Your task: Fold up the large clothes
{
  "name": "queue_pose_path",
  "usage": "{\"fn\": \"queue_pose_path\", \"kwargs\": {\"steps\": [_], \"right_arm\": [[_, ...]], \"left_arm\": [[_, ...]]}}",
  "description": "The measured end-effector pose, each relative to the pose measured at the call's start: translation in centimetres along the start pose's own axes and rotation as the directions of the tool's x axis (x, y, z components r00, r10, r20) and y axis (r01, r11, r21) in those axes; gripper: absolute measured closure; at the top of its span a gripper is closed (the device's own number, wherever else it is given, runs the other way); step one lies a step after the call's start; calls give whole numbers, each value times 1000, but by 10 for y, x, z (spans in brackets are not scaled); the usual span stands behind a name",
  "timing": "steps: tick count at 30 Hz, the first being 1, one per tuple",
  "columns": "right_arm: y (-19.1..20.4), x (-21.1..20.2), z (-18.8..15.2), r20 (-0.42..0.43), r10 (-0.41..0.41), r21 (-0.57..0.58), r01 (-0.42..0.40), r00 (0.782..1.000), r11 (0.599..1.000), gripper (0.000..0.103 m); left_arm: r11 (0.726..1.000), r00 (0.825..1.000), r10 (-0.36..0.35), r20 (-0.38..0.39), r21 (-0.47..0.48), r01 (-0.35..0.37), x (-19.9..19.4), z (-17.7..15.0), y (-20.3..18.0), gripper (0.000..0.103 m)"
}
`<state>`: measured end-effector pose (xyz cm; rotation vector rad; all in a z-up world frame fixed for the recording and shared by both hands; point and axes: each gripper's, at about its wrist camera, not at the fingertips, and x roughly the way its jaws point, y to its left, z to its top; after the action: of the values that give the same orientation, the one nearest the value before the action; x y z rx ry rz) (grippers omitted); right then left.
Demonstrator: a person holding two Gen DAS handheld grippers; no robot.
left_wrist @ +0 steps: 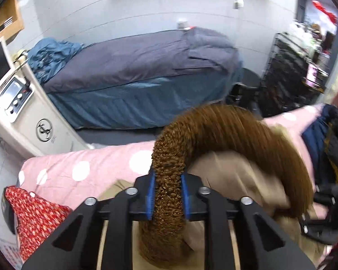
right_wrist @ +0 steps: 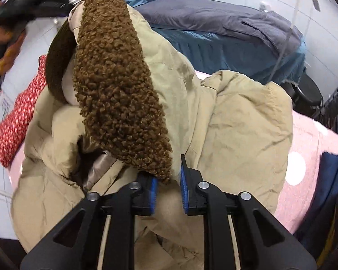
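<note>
A tan padded coat point(right_wrist: 236, 123) with a curly brown fleece collar point(right_wrist: 115, 78) lies bunched on a pink polka-dot cover point(right_wrist: 304, 157). My left gripper point(left_wrist: 168, 193) is shut on the brown collar point(left_wrist: 169, 180) and holds it raised; the collar arcs to the right over the tan fabric point(left_wrist: 232, 175). My right gripper point(right_wrist: 168, 191) has its jaws a little apart around the collar's lower tip and the tan fabric; whether the blue pads point(right_wrist: 184, 189) pinch it is unclear. The right gripper also shows at the right edge of the left wrist view point(left_wrist: 324, 213).
A red patterned cloth point(left_wrist: 38, 216) lies at the left of the pink cover. Dark garments point(left_wrist: 326, 135) are piled at the right. Beyond is a bed with grey and teal bedding point(left_wrist: 135, 67), a beige appliance point(left_wrist: 18, 112) and a black rack point(left_wrist: 286, 72).
</note>
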<state>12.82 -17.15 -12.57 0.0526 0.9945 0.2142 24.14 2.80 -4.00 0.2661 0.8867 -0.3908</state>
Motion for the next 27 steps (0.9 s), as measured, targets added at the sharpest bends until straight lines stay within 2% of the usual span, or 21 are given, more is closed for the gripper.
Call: {"fn": "queue_pose_path", "kwargs": {"steps": [2, 4, 7, 9, 10, 12, 13, 14, 15, 17, 19, 20, 22, 24, 27], "right_arm": [[-4, -13, -4, 15, -1, 43, 0, 1000, 999, 67], [-7, -24, -8, 31, 1, 70, -3, 1000, 998, 52], [-13, -49, -13, 62, 13, 111, -20, 998, 994, 52], [-17, -75, -9, 125, 45, 166, -65, 991, 984, 52], [-16, -88, -6, 155, 63, 186, -92, 986, 978, 52], [-12, -114, 12, 240, 107, 196, -157, 965, 968, 49], [-8, -123, 21, 276, 116, 195, -173, 954, 965, 34], [-1, -127, 33, 304, 114, 196, -179, 946, 964, 27], [6, -124, 44, 297, 112, 198, -176, 948, 964, 23], [23, -108, 59, 247, 131, 175, -177, 960, 969, 23], [44, -87, 64, 192, 83, 144, -111, 978, 983, 23], [56, -73, 62, 154, 27, 130, -47, 988, 990, 23], [66, -57, 49, 107, -1, 122, -13, 994, 992, 23], [73, -28, 31, 15, -24, 109, 22, 1000, 994, 23], [75, 3, 4, -80, -46, 106, 55, 996, 993, 23]], "left_arm": [[999, 999, -32, 9, 24, 32, -17, -27, -13, 88], [998, 999, -51, -2, 22, 51, -30, -55, -23, 89], [996, 996, -82, -37, 18, 83, -42, -101, -38, 89], [994, 990, -110, -93, 20, 112, -40, -133, -50, 89], [991, 981, -134, -138, -3, 135, -32, -151, -56, 89], [991, 974, -132, -186, -24, 129, -20, -171, -64, 89], [993, 972, -122, -200, -32, 118, -14, -177, -65, 89], [992, 970, -121, -211, -60, 110, -8, -183, -64, 89], [990, 969, -126, -213, -83, 110, -5, -184, -62, 89], [992, 973, -110, -203, -80, 95, -5, -186, -62, 89], [995, 976, -88, -201, -58, 78, -8, -189, -65, 89], [996, 976, -84, -201, -52, 75, -10, -193, -65, 89], [998, 976, -66, -208, -38, 59, -14, -203, -63, 89], [998, 975, -55, -217, -42, 47, -16, -211, -62, 89], [998, 973, -48, -226, -43, 40, -23, -215, -60, 86]]}}
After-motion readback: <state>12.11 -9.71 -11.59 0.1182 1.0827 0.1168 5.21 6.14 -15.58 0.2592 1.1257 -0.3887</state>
